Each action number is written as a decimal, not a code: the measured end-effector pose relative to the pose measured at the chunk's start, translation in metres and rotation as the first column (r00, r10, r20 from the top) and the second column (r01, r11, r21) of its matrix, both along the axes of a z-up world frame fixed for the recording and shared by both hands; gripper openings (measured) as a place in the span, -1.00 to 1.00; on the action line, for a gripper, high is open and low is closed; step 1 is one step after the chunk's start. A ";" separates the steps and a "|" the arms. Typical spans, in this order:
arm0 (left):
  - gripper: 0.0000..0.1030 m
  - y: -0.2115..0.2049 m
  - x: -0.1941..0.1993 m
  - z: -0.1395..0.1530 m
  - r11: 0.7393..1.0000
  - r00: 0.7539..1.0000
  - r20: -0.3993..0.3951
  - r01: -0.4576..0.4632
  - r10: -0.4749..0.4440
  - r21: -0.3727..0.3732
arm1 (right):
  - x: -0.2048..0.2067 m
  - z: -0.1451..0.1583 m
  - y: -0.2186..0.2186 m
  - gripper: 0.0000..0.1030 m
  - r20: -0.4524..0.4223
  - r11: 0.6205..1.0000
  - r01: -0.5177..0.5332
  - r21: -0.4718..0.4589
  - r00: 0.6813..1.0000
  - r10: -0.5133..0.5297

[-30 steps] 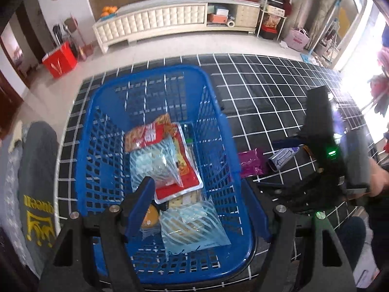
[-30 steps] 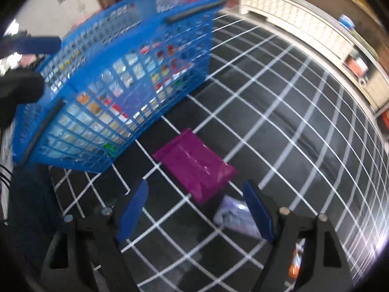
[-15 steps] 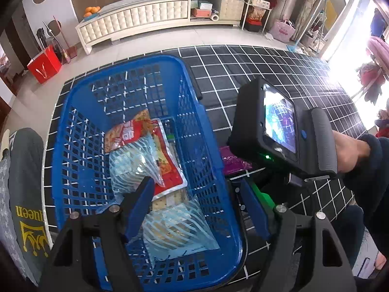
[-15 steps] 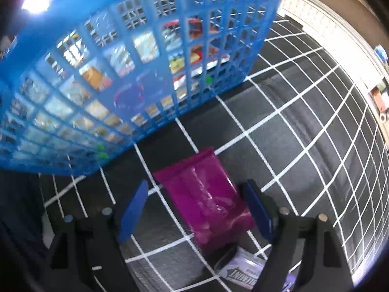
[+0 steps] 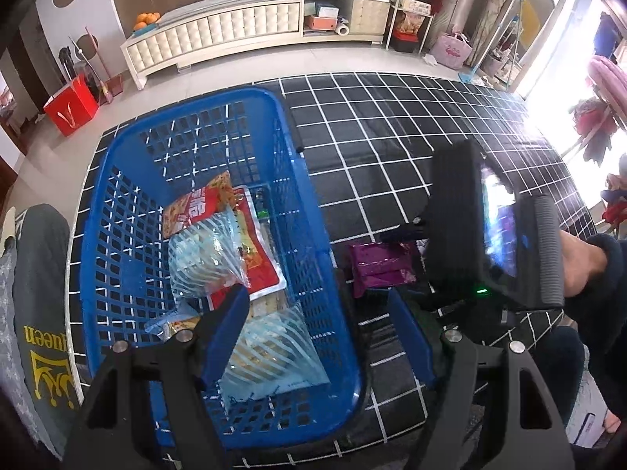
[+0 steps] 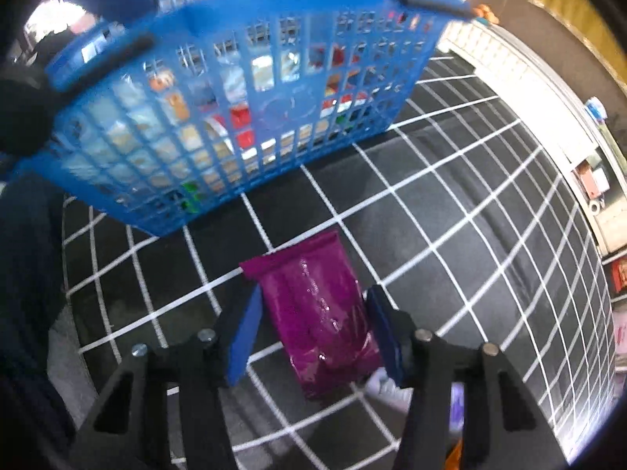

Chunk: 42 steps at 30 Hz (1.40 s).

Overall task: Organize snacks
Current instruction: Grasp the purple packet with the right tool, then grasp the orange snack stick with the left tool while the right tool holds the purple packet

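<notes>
A blue plastic basket (image 5: pixel 98 235) stands on a black grid mat and holds several snack bags, among them a red packet (image 5: pixel 254 250) and clear striped bags (image 5: pixel 203 258). To the right of the basket a purple snack packet (image 6: pixel 317 313) lies flat on the mat. My right gripper (image 6: pixel 313 333) is down over it, open, with one blue finger close to each long edge. The same purple packet (image 5: pixel 380 266) shows in the left wrist view, partly under the right gripper's body (image 5: pixel 490 227). My left gripper (image 5: pixel 317 337) hovers open and empty above the basket's near right wall.
A white and purple packet (image 6: pixel 392 387) lies partly under the purple one. A grey cloth with yellow print (image 5: pixel 39 313) lies left of the basket. A person's hand and dark sleeve (image 5: pixel 588 266) hold the right gripper. A white low cabinet (image 5: pixel 235 35) and a red box (image 5: pixel 70 105) stand beyond the mat.
My right gripper has come down and forward over the purple packet, and its fingers have narrowed around it. The left gripper has stayed open over the basket, shifting slightly.
</notes>
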<state>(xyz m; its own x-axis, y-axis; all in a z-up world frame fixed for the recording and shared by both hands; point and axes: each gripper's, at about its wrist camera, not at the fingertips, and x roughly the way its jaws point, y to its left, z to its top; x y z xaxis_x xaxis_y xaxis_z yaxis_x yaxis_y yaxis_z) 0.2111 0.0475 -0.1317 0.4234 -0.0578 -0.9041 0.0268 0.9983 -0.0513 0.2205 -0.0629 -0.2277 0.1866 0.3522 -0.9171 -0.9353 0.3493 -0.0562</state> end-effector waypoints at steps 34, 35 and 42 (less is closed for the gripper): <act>0.39 -0.185 0.015 0.005 0.979 0.979 0.000 0.205 -0.205 -0.018 | -0.007 0.103 -0.219 0.15 -0.022 0.848 0.476 0.235 0.874 -0.485; 0.39 -0.192 0.020 -0.003 0.977 0.977 -0.015 0.214 -0.214 -0.011 | -0.005 0.101 -0.224 0.15 -0.026 0.836 0.496 0.233 0.863 -0.505; 0.39 -0.223 0.045 -0.037 0.951 0.950 -0.079 0.306 -0.302 0.049 | 0.008 0.076 -0.258 0.15 -0.078 0.776 0.586 0.231 0.806 -0.586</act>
<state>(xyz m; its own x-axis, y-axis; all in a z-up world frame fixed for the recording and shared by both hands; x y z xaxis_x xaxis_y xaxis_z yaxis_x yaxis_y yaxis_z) 0.2565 -0.1750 -0.1691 0.3302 -0.1194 -0.9363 0.3283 0.9446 -0.0046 0.2288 -0.3208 -0.1516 0.4259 0.3766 -0.8226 -0.5453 0.8324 0.0988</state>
